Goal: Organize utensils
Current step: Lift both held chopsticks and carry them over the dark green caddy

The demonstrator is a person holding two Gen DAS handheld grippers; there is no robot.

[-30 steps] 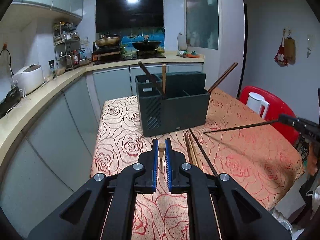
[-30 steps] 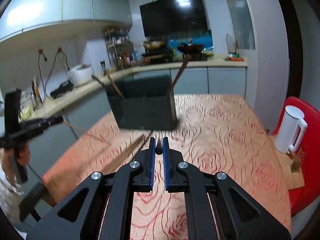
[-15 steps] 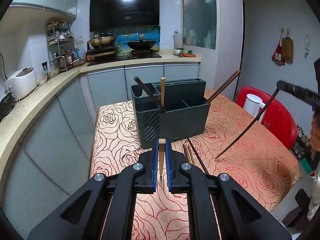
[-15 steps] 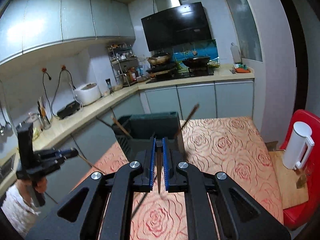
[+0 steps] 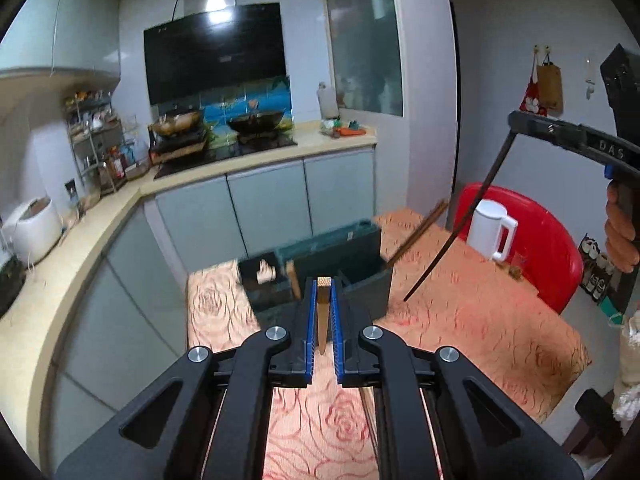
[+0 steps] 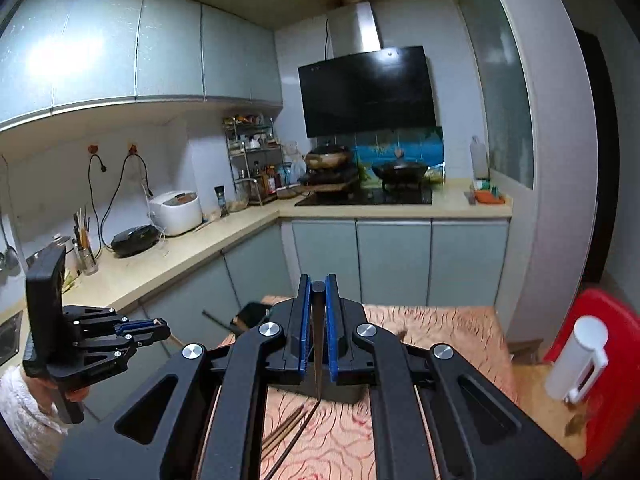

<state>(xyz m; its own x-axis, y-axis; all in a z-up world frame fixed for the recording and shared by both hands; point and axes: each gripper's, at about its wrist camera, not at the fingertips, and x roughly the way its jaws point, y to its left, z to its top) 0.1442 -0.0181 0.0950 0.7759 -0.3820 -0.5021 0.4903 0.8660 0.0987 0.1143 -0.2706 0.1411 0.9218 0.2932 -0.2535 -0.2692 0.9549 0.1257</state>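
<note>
Left view: my left gripper (image 5: 323,320) is clamped on a light wooden chopstick (image 5: 322,312), which stands upright between the blue pads. Just beyond my jaws sits the dark utensil holder (image 5: 340,268) on the rose-patterned table (image 5: 480,320), with brown chopsticks (image 5: 420,236) leaning out of its far right corner. Off to the right, my right gripper (image 5: 516,122) carries a dark chopstick (image 5: 460,228) hanging down over the table. Right view: my right gripper (image 6: 318,320) is clamped on that dark chopstick (image 6: 318,344). Below my jaws more chopsticks (image 6: 286,430) lie on the table (image 6: 440,328). The holder (image 6: 256,312) is largely hidden behind my jaws.
</note>
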